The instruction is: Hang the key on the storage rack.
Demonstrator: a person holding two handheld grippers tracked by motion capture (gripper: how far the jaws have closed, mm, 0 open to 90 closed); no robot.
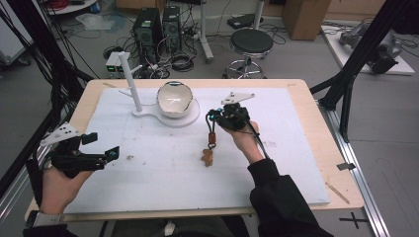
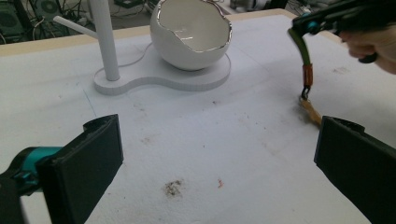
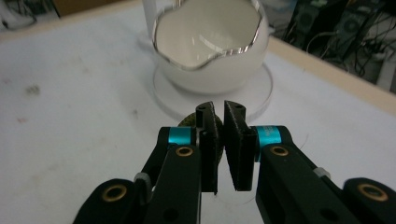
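A keychain with an olive strap [image 1: 212,134] and a small brown charm [image 1: 208,157] hangs from my right gripper [image 1: 213,117], which is shut on the strap's top. The charm rests on the white foam board [image 1: 276,163]. In the right gripper view the right gripper [image 3: 220,116] pinches the strap [image 3: 190,120] just in front of a white egg-shaped bowl [image 3: 210,46]. The bowl [image 1: 174,98] sits on a white stand with an upright post [image 1: 128,81]. My left gripper [image 1: 103,146] hovers open at the board's left side with nothing in it. In the left gripper view the left gripper [image 2: 217,154] faces the bowl [image 2: 191,32] and the strap [image 2: 306,70].
The stand's round base [image 1: 191,117] lies mid-board at the back. Small brown stains [image 2: 173,187] mark the foam. Beyond the table are a black stool [image 1: 251,43], computer towers [image 1: 148,29] and cables. Black frame poles [image 1: 360,49] rise at both sides.
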